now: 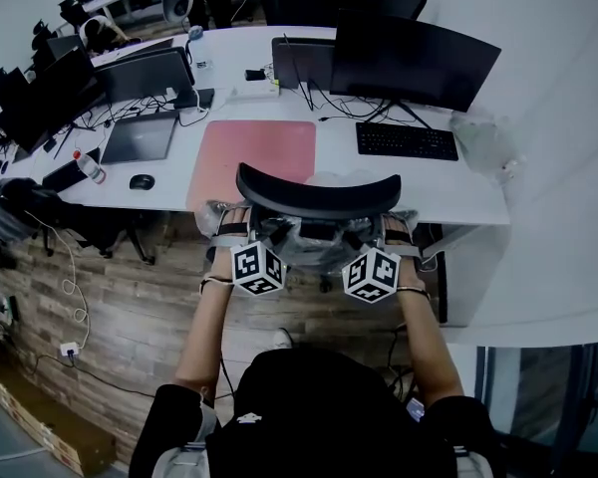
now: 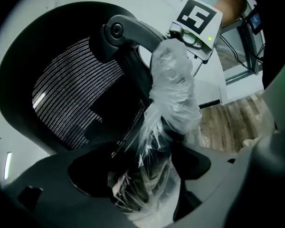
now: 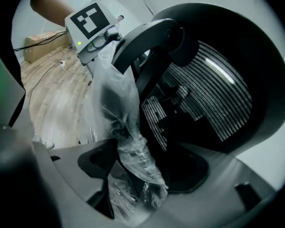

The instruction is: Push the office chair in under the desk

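The black office chair [image 1: 317,192] stands in front of the white desk [image 1: 458,195], its curved headrest just over the desk's front edge. My left gripper [image 1: 234,232] and right gripper [image 1: 395,233] sit at either side of the chair's back. In the left gripper view the mesh back [image 2: 73,99] fills the left, and the left gripper [image 2: 142,177] is shut on a plastic-wrapped chair part [image 2: 173,87]. The right gripper [image 3: 140,179] is likewise shut on the plastic-wrapped chair part [image 3: 116,103], beside the mesh back [image 3: 204,103].
On the desk lie a pink mat [image 1: 254,157], a keyboard [image 1: 407,140], a monitor [image 1: 414,63], a laptop [image 1: 140,137] and a mouse [image 1: 142,181]. Another dark chair [image 1: 20,207] stands at the left. Cables and a power strip [image 1: 70,349] lie on the wooden floor.
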A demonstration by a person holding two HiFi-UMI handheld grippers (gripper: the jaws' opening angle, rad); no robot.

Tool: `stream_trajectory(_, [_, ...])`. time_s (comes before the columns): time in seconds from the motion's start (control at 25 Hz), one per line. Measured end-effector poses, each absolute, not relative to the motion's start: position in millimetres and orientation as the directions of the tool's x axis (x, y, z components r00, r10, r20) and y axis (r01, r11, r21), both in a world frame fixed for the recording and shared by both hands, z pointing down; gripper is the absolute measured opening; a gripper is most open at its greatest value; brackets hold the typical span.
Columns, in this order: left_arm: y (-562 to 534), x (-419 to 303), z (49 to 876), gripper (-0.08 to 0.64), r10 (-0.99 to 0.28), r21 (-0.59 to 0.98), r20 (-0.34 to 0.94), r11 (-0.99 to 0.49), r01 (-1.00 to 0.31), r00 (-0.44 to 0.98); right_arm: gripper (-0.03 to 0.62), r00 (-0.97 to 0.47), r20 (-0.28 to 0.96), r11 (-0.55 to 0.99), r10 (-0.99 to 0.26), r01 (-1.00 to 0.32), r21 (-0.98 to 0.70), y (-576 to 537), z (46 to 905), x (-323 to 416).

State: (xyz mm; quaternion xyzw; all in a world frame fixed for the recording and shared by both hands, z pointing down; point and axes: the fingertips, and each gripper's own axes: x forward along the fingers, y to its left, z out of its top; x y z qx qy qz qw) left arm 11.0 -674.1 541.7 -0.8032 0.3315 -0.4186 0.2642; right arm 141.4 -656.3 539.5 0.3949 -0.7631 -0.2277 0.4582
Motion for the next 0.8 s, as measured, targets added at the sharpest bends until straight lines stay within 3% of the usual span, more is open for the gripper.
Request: stream_trajectory(0.8, [-603,-4,493,0.390,-0.800,-0.514,0.365,-0.599,-0.613,0.476,0.305,-0.367,0.418,0.548,-0.831,-0.667,0.505,-598,493,147])
